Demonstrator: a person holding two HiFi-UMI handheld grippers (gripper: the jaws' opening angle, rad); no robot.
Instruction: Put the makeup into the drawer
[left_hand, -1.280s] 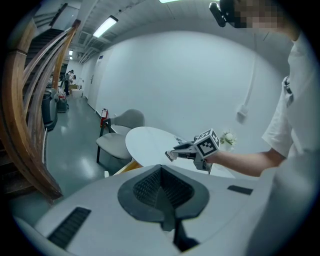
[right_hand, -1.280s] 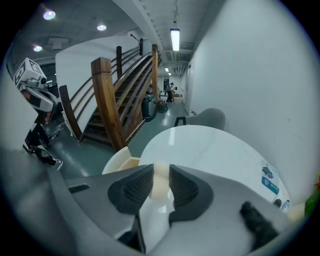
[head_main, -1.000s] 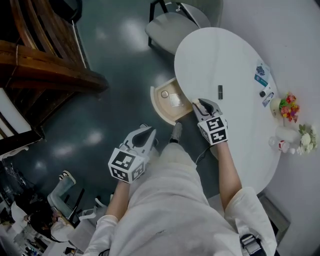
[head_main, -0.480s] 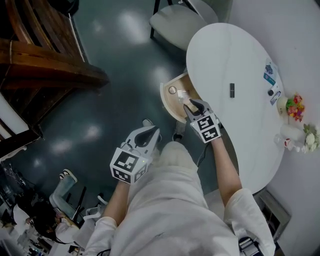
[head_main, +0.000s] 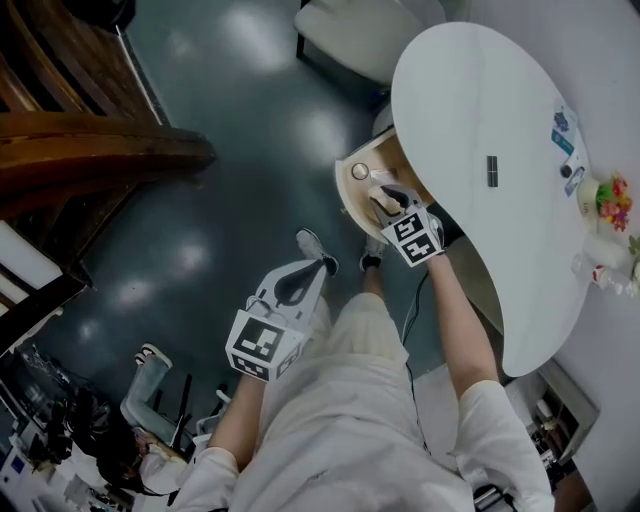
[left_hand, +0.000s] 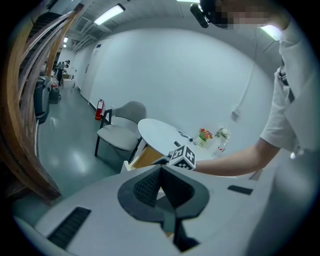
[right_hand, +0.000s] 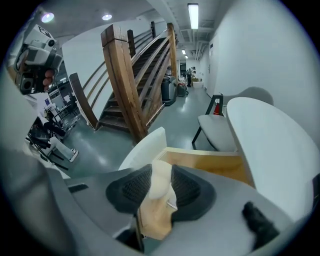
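Observation:
The open drawer (head_main: 346, 192), wood inside with a curved white front, sticks out under the white oval table (head_main: 470, 90). My right gripper (head_main: 384, 196) hangs over it, pointing down into it. In the right gripper view a cream makeup piece (right_hand: 156, 200) fills the gap of the right gripper (right_hand: 161, 172) and touches both pads; its jaws have just been opening. Inside the drawer lie a small round item (head_main: 359, 171) and a white item (head_main: 386, 175). My left gripper (head_main: 318, 267) is shut and empty above the floor, also seen in its own view (left_hand: 160, 174).
A small black stick (head_main: 492, 170) lies on the table, with packets (head_main: 566, 140), flowers (head_main: 612, 200) and a bottle at its far right edge. A grey chair (head_main: 355, 30) stands behind the table. A wooden staircase (head_main: 90, 150) fills the left.
My right gripper has come off the table's edge and down over the open drawer, with the cream piece between its jaws. The left gripper has sunk a little.

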